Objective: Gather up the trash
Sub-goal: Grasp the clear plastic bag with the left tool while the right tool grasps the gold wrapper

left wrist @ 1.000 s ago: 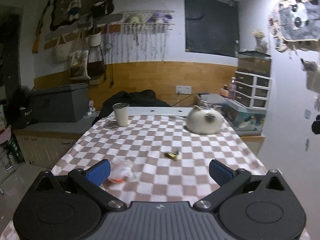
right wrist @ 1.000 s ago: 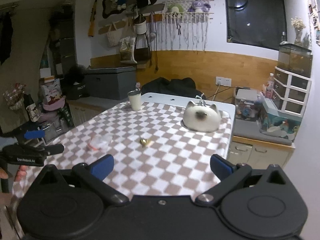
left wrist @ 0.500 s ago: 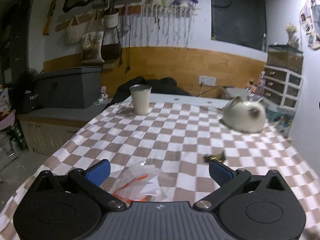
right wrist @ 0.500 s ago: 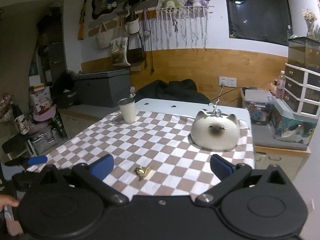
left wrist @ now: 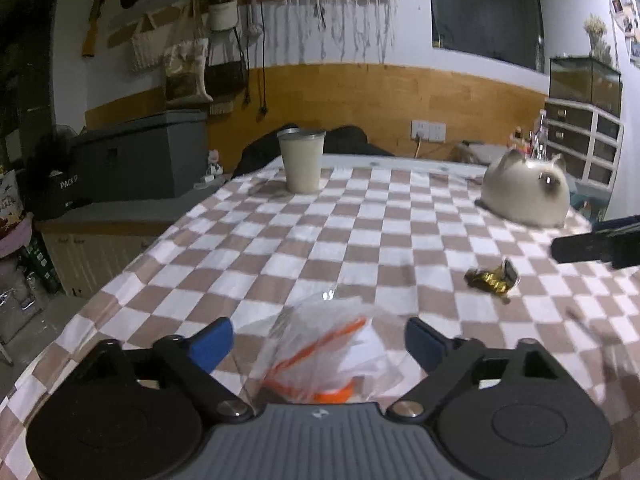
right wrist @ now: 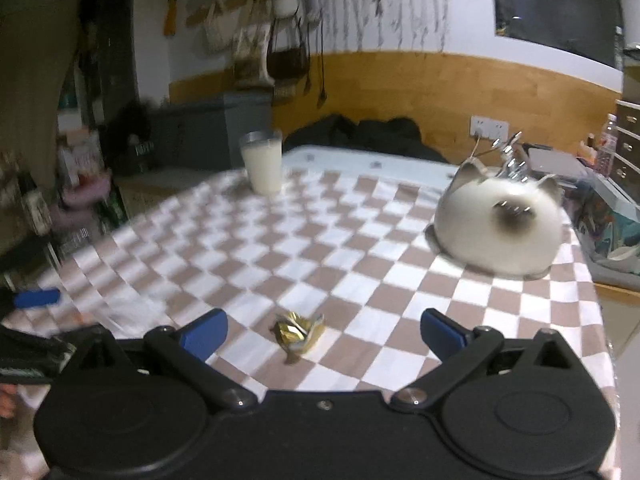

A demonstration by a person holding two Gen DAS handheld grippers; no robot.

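Observation:
A crumpled clear plastic wrapper with orange bits (left wrist: 320,356) lies on the checked tablecloth (left wrist: 360,236), between the blue pads of my left gripper (left wrist: 319,344). Its jaws are closing and the pads stand apart from the wrapper on both sides. A gold foil wrapper (left wrist: 491,278) lies further right on the cloth. In the right wrist view the gold foil wrapper (right wrist: 299,331) sits between the wide-open fingers of my right gripper (right wrist: 323,335), untouched. The right gripper's fingertip (left wrist: 588,246) shows at the right edge of the left view.
A cup (left wrist: 301,162) stands at the cloth's far left. A white cat-shaped object (left wrist: 526,196) sits at the far right. A grey box (left wrist: 136,156) and a low counter lie left of the table; drawers (left wrist: 580,136) stand at the right wall.
Both grippers came forward and down over the table. The plastic wrapper now lies between the left pads, which narrowed. The gold wrapper came between the right fingers.

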